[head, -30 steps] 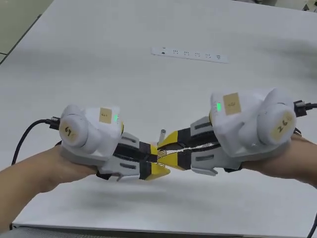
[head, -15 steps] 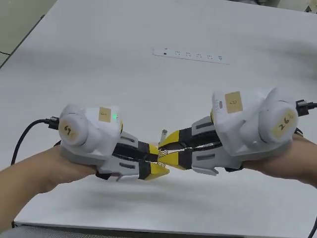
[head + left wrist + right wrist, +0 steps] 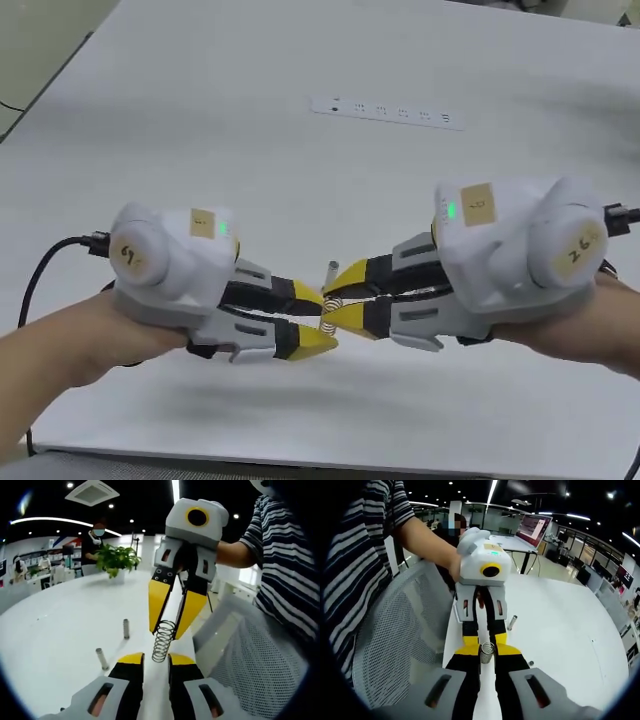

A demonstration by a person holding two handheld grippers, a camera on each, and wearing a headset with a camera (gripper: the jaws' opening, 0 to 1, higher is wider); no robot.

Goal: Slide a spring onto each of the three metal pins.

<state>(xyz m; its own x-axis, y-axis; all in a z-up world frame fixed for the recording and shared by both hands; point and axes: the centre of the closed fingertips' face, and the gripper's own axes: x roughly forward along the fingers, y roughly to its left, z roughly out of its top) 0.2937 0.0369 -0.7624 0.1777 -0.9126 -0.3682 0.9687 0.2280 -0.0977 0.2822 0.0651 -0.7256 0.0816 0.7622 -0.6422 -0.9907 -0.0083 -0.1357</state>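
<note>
Left gripper view: right gripper (image 3: 168, 630) clenched on far end of spring (image 3: 163, 641); long axis points toward left gripper (image 3: 155, 657), jaws released; upright pin (image 3: 126, 628) near, left of spring.

A small silver coil spring (image 3: 162, 641) is held off the white table (image 3: 50, 630), nearly upright, with its coils evenly spaced. In the left gripper view, two short grey metal pins stand upright on the table. The far pin (image 3: 126, 628) is at about 10 o'clock from the spring and the near pin (image 3: 102, 658) at about 8 o'clock.
</note>
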